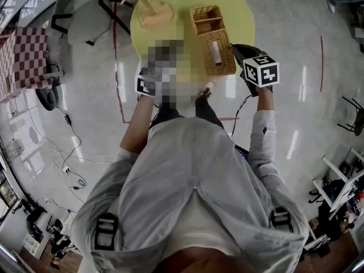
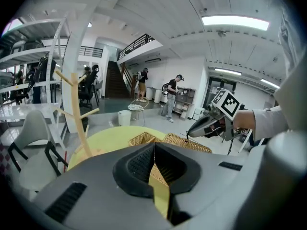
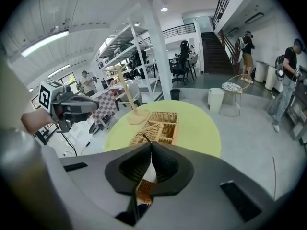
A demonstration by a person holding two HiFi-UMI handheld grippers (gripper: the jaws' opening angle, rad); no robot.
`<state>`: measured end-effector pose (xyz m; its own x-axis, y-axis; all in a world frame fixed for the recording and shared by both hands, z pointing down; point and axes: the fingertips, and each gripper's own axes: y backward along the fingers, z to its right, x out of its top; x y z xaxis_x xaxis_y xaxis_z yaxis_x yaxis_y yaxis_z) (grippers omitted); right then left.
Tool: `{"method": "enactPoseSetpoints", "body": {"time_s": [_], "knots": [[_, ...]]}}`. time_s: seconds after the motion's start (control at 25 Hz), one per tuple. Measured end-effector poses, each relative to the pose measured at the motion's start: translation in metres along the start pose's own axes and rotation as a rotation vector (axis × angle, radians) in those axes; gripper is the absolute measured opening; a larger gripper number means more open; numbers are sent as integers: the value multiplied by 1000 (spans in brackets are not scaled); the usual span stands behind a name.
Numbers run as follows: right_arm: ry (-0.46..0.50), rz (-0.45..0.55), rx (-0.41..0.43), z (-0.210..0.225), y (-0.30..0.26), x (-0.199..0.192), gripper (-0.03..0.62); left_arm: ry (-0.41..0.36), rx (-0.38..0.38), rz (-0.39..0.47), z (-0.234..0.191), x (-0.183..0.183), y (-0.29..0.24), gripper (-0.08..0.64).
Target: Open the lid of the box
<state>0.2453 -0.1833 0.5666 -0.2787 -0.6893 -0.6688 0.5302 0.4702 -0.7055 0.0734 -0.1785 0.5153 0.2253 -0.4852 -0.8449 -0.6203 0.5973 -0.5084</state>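
Observation:
A wicker box stands on the round yellow table; its far half shows open compartments. The woven lid, with a white patch on it, covers the near half. My right gripper is shut, and a thin dark loop on the lid is pinched at its tips. From the left gripper view that loop hangs taut from the right gripper down to the lid. My left gripper is shut with nothing in it and hovers left of the box; a mosaic patch partly hides it in the head view.
A wooden branch stand rises from the table's left side, close to the box. A white chair and a checkered table stand beyond on the left. Cables lie on the glossy floor. People stand far off in the hall.

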Motion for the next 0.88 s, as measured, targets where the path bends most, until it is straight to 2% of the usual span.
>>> {"method": "enactPoseSetpoints", "body": {"time_s": [0.24,0.4,0.88], "knots": [[29,31,-27,-38,5,31,28,2,4,26,-29,2,39,31],[36,54,-45,-65,5,47,28,-25,-7,28,-45,0,57,30],[-45,107,-106,-123,-20,55,28,-71,-132,5,-70,-28,79,31]]}}
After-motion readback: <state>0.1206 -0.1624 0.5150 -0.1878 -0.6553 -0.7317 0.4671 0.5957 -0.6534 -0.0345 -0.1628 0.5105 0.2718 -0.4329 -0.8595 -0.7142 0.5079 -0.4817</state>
